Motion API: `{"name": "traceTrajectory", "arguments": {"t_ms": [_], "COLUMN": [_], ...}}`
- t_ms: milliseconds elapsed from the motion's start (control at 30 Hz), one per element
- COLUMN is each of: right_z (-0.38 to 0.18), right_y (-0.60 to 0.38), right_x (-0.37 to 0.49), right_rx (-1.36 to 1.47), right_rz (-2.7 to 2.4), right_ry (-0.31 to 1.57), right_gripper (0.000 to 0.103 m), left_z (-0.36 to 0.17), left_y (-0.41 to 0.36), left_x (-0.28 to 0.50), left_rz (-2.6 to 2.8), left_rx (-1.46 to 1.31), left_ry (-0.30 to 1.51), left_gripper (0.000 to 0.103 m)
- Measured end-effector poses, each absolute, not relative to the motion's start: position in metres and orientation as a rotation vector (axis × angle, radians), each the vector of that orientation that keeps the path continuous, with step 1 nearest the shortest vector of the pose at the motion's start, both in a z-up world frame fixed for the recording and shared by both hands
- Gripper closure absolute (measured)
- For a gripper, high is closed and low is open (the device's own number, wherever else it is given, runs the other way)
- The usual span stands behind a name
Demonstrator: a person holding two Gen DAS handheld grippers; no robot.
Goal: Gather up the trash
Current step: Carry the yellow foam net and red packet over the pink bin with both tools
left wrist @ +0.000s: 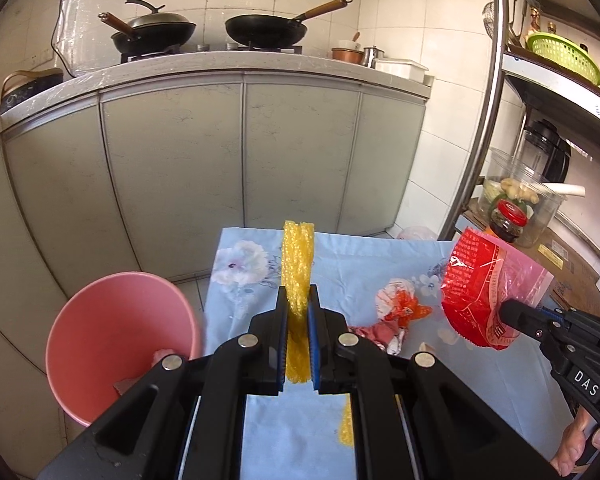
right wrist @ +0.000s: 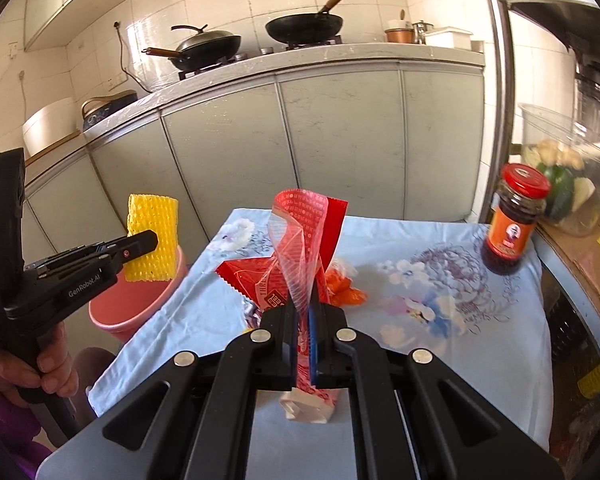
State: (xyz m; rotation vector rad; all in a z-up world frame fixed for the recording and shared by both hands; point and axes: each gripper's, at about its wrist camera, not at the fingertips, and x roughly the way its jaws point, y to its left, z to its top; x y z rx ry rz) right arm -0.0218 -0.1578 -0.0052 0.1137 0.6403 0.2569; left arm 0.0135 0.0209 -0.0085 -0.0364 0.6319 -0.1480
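Jaws of the left gripper [left wrist: 299, 300] are clamping one yellow foam fruit net [left wrist: 298, 264], which is standing upright between the pads and hanging clear above the desk [left wrist: 440, 392]. Jaws of the right gripper [right wrist: 305, 312] are pinching one red plastic snack bag [right wrist: 300, 240] by its crumpled film, also lifted off the cloth. Two crumpled wrappers are lying on the flowered blue cloth: one orange-and-white wrapper [left wrist: 400, 300] and, touching it, one pinkish wrapper [left wrist: 374, 334]. One pink bucket [left wrist: 112, 340] is sitting on the floor just beside the desk's left edge, its mouth open and unobstructed, with the net hanging near its rim. One red-lidded sauce jar [right wrist: 514, 220] is standing near the desk's far right edge, well apart from both grippers. Bare cloth is showing between the wrappers and the jar.
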Motion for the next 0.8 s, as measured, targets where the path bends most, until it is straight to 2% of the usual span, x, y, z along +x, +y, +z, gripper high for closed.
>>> {"name": "traceTrajectory", "arguments": {"t_ms": [800], "right_z": [0.006], "right_y": [-0.018], "right_x": [0.03], "right_rx": [-0.044], "right_rz": [0.501], "right_ry": [0.657], "right_gripper": [0.099], "left_z": [-0.029], "left_y": [0.121], "left_x": [0.008], "left_rz": [0.05], "left_rx": [-0.142], "left_ry": [0.637], "left_gripper": [0.095]}}
